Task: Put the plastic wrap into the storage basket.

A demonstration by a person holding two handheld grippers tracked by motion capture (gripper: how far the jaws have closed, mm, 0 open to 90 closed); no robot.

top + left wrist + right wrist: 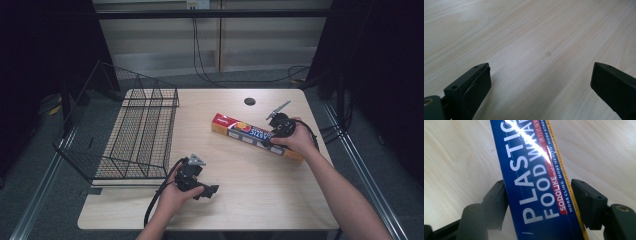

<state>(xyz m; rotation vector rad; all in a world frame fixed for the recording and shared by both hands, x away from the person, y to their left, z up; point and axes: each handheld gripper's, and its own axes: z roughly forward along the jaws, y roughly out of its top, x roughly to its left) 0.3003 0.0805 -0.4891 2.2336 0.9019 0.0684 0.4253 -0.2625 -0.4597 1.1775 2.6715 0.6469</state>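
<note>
Right gripper (537,202) clamped across a long plastic-wrap box (534,177), black jaws flat against both narrow sides, pads touching the cardboard. Glossy box, slim and rectangular, blue face with big white lettering, a red band and a yellow edge, streaked by glare. Lying flat and slantwise on the table (260,195), at about 2 o'clock from its centre, one red-and-orange end (225,123) aimed toward 10 o'clock, the other end under the right hand (297,140). Pale wood-grain tabletop, smooth, rounded at the corners, with a small dark round hole (249,101) near 12 o'clock. Left gripper (192,180) resting at 7 o'clock, blocky matte black jaws spread wide over bare wood, nothing between them. Black wire basket (135,135) at 9 o'clock, fine mesh, boxy.
</note>
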